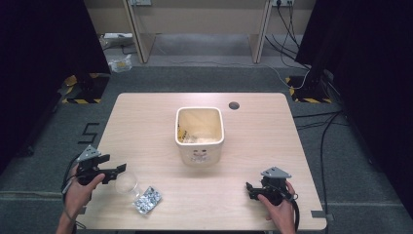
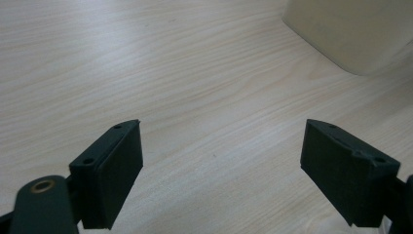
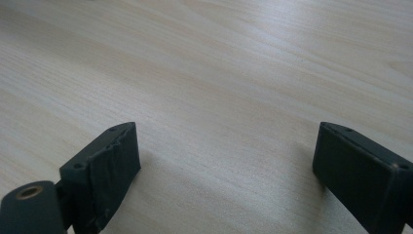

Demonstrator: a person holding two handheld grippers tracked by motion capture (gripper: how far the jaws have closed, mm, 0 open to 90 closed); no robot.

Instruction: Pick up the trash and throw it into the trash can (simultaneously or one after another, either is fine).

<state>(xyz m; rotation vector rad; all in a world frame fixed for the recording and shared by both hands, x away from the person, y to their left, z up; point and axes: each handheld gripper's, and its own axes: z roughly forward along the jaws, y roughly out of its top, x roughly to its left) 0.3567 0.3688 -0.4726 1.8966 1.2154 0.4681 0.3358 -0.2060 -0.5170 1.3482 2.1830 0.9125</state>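
counting one bin (image 1: 199, 134), one cup (image 1: 126, 184), one packet (image 1: 147, 199).

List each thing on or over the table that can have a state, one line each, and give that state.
bin: upright, open-topped, with scraps at the bottom.
clear cup: on the table by the left gripper, not held.
packet: lying flat beside the cup.
left gripper: open, nothing between the jaws.
right gripper: open, nothing between the jaws.
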